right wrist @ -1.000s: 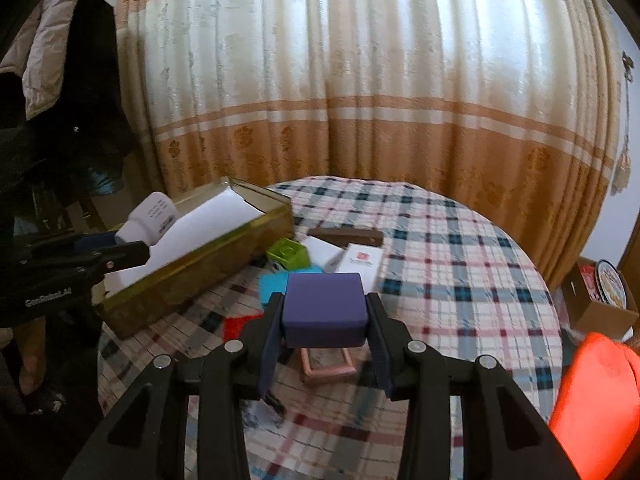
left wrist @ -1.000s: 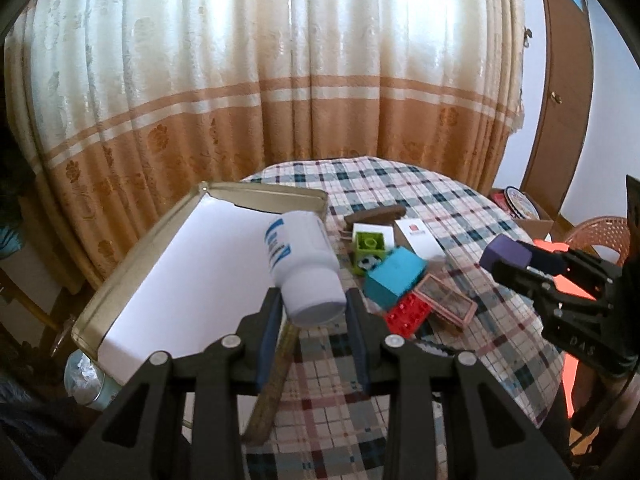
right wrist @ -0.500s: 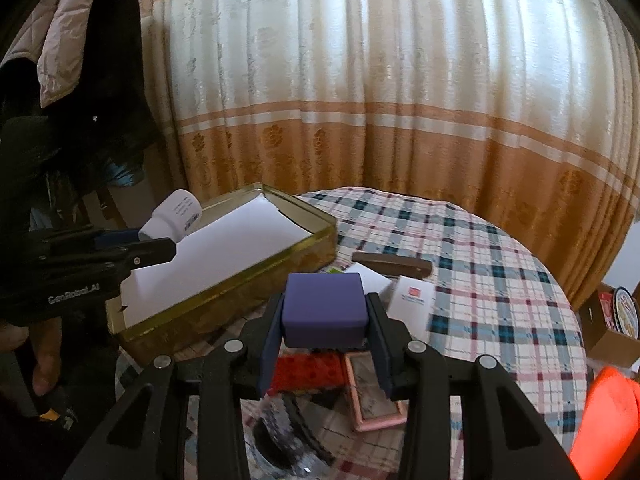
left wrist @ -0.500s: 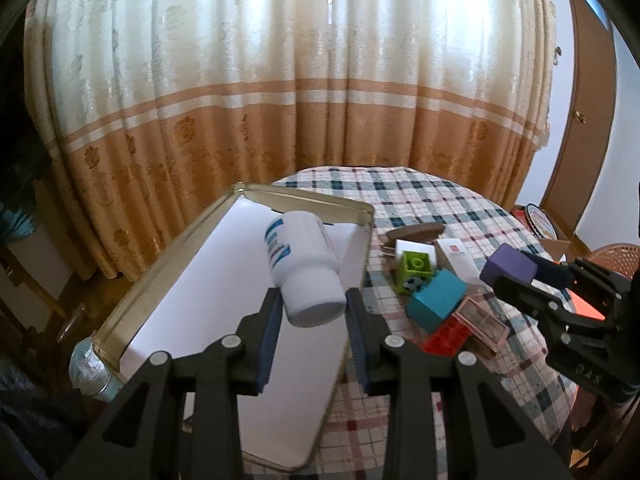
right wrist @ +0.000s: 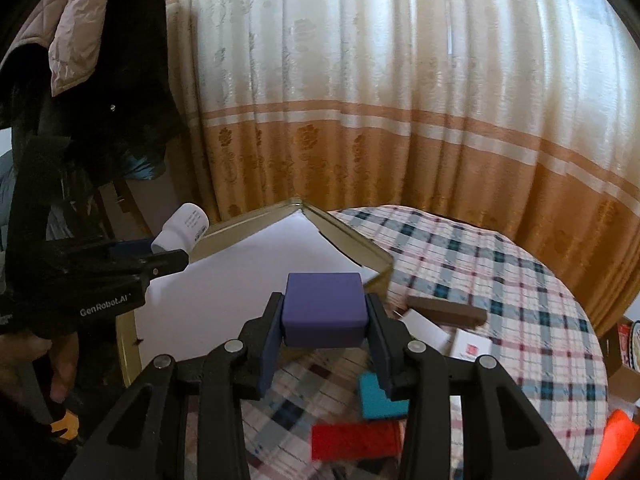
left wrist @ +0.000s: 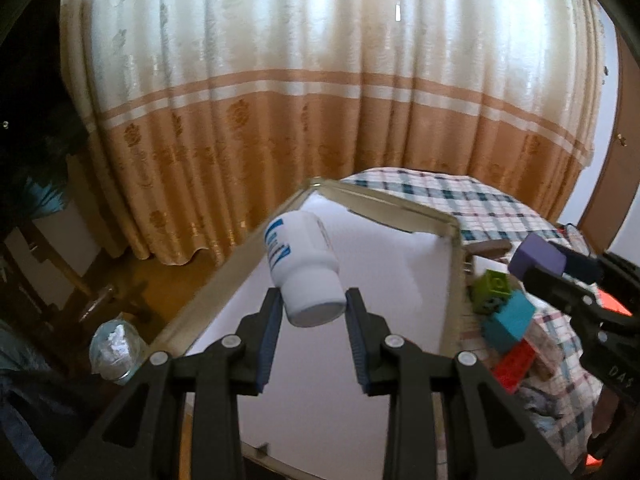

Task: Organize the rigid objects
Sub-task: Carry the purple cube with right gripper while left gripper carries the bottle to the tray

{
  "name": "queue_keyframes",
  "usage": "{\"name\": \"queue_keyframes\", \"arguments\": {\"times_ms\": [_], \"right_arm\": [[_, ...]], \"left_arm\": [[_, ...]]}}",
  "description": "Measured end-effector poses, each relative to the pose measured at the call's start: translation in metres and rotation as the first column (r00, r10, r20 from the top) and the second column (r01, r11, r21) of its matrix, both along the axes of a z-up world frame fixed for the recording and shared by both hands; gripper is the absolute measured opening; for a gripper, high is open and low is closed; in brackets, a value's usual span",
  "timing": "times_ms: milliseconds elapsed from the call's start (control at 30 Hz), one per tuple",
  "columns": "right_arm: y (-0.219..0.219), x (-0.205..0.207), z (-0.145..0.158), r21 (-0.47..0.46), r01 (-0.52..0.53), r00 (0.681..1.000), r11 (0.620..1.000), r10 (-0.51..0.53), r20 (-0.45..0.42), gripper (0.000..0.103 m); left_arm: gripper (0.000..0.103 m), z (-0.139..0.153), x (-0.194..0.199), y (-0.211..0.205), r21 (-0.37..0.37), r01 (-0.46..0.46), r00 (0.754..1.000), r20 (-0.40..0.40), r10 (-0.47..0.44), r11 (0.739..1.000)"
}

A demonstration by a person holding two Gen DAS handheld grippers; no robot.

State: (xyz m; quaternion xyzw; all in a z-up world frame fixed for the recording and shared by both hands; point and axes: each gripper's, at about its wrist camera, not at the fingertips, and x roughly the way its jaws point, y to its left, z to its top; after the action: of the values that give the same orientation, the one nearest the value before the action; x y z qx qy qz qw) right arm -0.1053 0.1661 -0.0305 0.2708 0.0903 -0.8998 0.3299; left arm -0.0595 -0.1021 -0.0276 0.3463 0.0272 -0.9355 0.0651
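My left gripper (left wrist: 312, 316) has its fingers clamped on a white pill bottle (left wrist: 304, 264), held above the gold tray (left wrist: 404, 208) at the worktop's left edge. My right gripper (right wrist: 325, 340) squeezes a purple block (right wrist: 325, 308) over the tray's near corner, with the loose toy bricks (right wrist: 380, 398) beneath it.

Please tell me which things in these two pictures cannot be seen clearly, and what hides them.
- White bottle label: left wrist view, print blurred and turned away.
- Red block: right wrist view, blurred, partly behind the right gripper.
- Tray near end: left wrist view, covered by the left gripper.
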Motion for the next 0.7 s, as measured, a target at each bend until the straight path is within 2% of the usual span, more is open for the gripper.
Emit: {"name": "queue_keyframes", "arguments": {"times_ms": [367,700], "right_arm": [[-0.05,-0.012,-0.006,0.026,-0.076,0.996,0.997,0.075,0.038,0.042],[-0.07,-0.019,-0.017,0.056,-0.102,0.993,0.993,0.098,0.067,0.042]], "left_arm": [[0.031,-0.011,-0.009,-0.01,-0.013,-0.02,0.999,0.045,0.021,1.0],[0.031,-0.018,-0.013,-0.016,-0.013,-0.034,0.997,0.074,0.035,0.999]]}}
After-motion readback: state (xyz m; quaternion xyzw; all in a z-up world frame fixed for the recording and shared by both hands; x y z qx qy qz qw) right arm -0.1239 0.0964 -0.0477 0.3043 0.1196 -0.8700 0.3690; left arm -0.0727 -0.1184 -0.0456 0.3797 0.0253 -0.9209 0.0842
